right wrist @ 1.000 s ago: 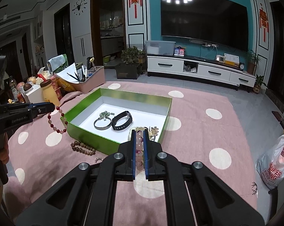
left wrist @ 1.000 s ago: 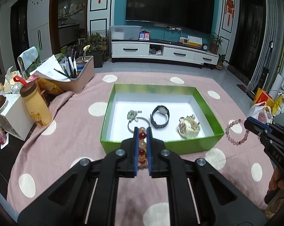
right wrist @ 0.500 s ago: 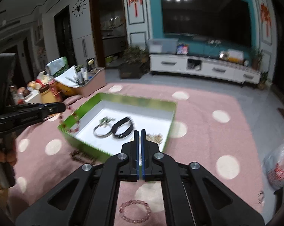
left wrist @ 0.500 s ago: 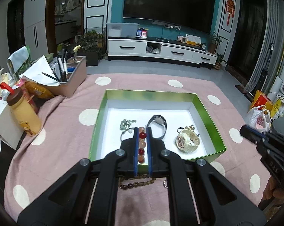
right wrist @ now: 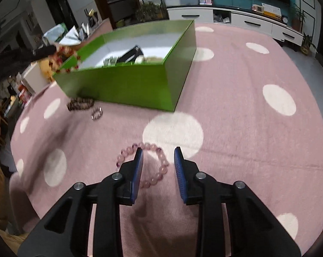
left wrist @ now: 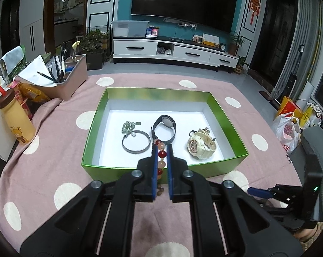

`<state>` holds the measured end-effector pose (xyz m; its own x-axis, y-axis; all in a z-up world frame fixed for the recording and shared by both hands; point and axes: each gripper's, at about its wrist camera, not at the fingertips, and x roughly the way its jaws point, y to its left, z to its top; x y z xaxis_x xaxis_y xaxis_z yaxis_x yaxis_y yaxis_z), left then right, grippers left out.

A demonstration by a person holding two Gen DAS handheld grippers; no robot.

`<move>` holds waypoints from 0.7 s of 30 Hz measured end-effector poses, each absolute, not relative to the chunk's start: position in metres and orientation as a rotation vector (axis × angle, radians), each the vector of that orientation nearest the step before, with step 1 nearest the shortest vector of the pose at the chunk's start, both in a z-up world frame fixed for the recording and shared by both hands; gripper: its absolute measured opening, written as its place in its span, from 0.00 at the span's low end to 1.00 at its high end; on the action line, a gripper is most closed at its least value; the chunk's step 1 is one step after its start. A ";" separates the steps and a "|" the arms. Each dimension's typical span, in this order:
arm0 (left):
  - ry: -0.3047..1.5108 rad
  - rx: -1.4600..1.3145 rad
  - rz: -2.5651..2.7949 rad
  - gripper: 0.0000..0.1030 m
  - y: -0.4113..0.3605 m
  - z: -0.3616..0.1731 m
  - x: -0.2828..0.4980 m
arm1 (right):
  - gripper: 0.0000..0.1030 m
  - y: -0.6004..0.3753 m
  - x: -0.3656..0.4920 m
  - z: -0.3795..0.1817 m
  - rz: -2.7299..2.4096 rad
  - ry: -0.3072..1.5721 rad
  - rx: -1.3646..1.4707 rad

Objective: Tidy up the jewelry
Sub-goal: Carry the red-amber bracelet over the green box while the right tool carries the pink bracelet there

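My left gripper (left wrist: 161, 147) is shut on a red and amber bead bracelet (left wrist: 162, 154), held above the front wall of the green box (left wrist: 157, 91). On the box's white floor lie a grey bangle (left wrist: 136, 142), a green bead piece (left wrist: 129, 126), a black watch (left wrist: 164, 128) and a cream watch (left wrist: 201, 144). My right gripper (right wrist: 158, 150) hangs low over the pink cloth with its jaws opening. A pink bead bracelet (right wrist: 164, 162) lies flat there. Part of its ring sits between the jaws, and the pads do not press on it.
A brown bead bracelet (right wrist: 80, 103) and a small silver ring (right wrist: 97, 113) lie on the cloth in front of the green box (right wrist: 127, 85). A pen holder (left wrist: 69, 81) and a yellow bottle (left wrist: 17, 120) stand at the left. A plastic bag (left wrist: 287, 128) sits at the right.
The right gripper let the pink bracelet fall onto the cloth, then sank towards it and opened. The left gripper moved forward to the box's front wall, still holding its bracelet.
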<state>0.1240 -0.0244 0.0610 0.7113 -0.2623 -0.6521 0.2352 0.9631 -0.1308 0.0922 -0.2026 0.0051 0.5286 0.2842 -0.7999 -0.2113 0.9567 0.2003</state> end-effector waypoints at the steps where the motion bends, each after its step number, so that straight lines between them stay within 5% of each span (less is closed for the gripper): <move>1: 0.728 -0.040 -0.276 0.07 -0.024 0.061 0.123 | 0.25 -0.197 0.091 0.001 0.289 0.978 0.049; 4: 0.725 -0.041 -0.275 0.07 -0.024 0.063 0.120 | 0.08 -0.187 0.087 0.000 0.256 0.949 -0.043; 21: 0.669 -0.043 -0.273 0.07 -0.018 0.092 0.113 | 0.07 -0.176 0.081 0.095 0.283 0.664 -0.152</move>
<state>0.1126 -0.0180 0.0917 0.7499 -0.2637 -0.6067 0.2364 0.9634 -0.1266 0.0813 -0.1764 0.0948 0.7507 0.2103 -0.6263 -0.3066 0.9506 -0.0482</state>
